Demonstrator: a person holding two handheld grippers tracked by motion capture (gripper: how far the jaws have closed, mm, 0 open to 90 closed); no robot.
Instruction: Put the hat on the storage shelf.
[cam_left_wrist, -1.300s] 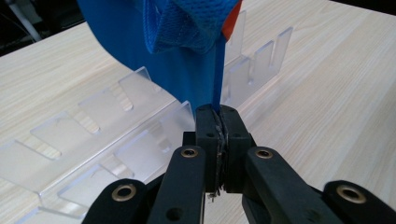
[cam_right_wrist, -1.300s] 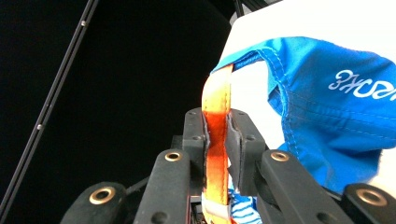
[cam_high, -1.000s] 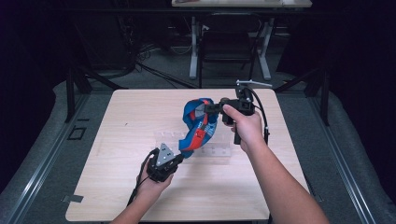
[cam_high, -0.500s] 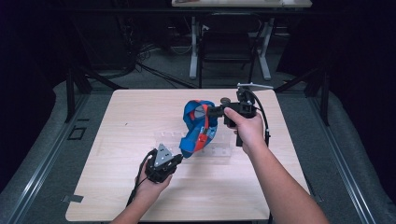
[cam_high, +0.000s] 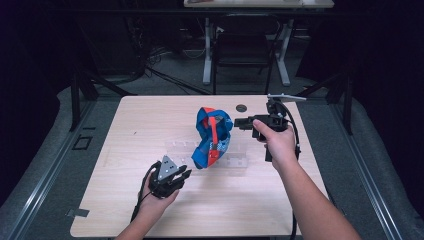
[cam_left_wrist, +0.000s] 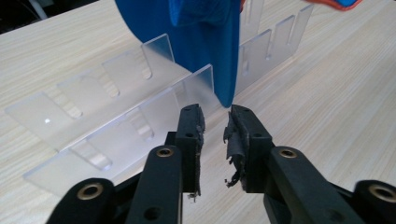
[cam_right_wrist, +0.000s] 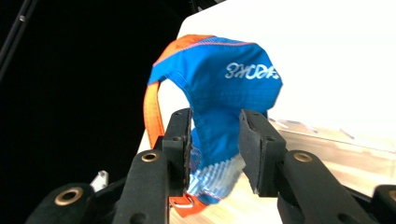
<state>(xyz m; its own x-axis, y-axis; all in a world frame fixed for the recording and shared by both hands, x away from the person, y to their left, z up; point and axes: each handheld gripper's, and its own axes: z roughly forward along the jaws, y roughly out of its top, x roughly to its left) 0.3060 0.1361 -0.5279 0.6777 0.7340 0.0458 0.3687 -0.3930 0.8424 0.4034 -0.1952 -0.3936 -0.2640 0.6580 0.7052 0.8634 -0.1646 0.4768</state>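
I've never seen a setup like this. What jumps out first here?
The bright blue and orange garment draped over a clear plastic rack mid-table. The right tongs reach toward its upper edge, jaws apart. The left tongs wait near the front, slightly open and holding nothing.

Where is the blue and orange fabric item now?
In the high view, the blue and orange fabric item stands mid-table on the clear rack, just left of the right tool.

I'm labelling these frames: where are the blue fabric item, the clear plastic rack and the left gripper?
blue fabric item (cam_high: 212, 135), high view, its blue body.
clear plastic rack (cam_left_wrist: 116, 84), left gripper view, a frosted divider wall.
left gripper (cam_left_wrist: 215, 128), left gripper view, between its fingers.
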